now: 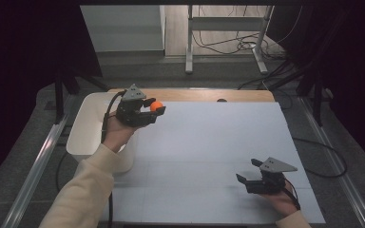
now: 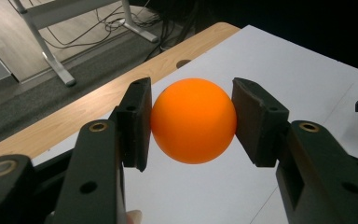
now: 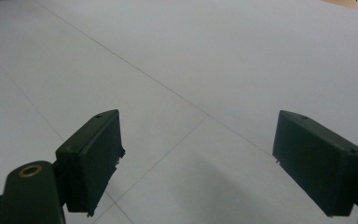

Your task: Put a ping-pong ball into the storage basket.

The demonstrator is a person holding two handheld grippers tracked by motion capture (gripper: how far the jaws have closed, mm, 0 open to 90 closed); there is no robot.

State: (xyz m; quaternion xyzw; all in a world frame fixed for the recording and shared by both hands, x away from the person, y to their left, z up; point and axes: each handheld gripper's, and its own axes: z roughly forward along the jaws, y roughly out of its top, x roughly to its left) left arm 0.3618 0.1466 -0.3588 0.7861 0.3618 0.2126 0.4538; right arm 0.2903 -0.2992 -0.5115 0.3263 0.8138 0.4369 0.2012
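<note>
The left tool is pinching an orange ball: in the left gripper view both black pads press on opposite sides of the ball, which sits squarely between them and well off the surface. From the high view, the ball hangs in the air over the far left part of the white sheet that covers the counter, just beside the white bin that stands at the sheet's left edge. The step in hand looks like the carry: the ball is lifted and held, not yet set anywhere. Which way it is bound cannot be told for sure, but the bin is the nearest place for it. If so, the next move calls for swinging the left hand over the bin's opening, lowering a little, and only then spreading the jaws, since a round, light ball would bounce or roll off if let go over the rim or the flat sheet. The right tool rests low at the near right of the sheet, its jaws spread wide with nothing between them, well apart from the ball.
</note>
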